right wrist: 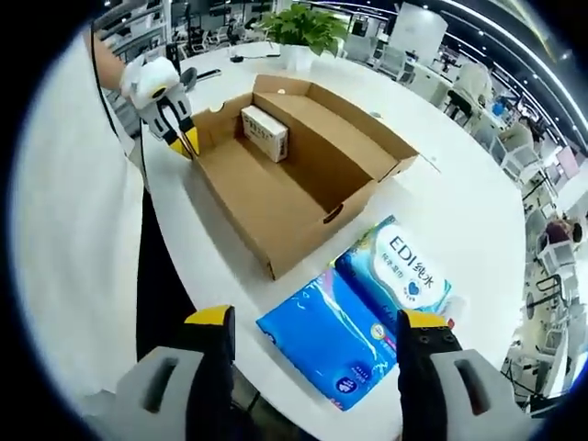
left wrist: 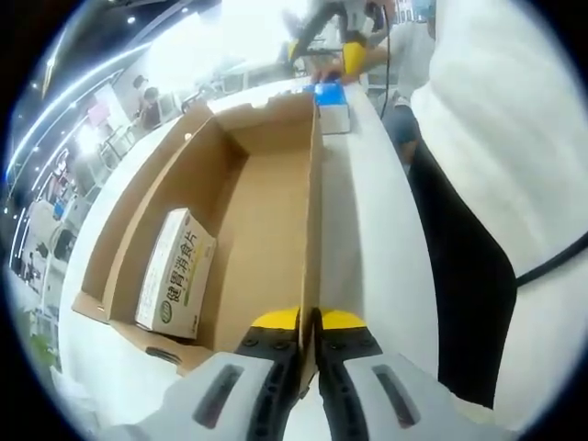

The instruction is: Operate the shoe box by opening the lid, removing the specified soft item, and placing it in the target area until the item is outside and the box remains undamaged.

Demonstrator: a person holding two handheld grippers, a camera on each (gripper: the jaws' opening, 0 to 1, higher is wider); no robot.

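Shoe box (right wrist: pixel 294 175), open, is pinched at its near wall by the left gripper (left wrist: pixel 310 323); the tissue pack (right wrist: pixel 354 317) lies outside it, between the right gripper's (right wrist: pixel 317 335) wide jaws.

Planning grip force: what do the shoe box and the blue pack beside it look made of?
Shoe box: brown corrugated cardboard, matte; thin raw-edged walls, folded flaps. Left gripper pinches one wall. Blue pack: apparently glossy plastic film over soft wipes or tissues; it shines and creases.
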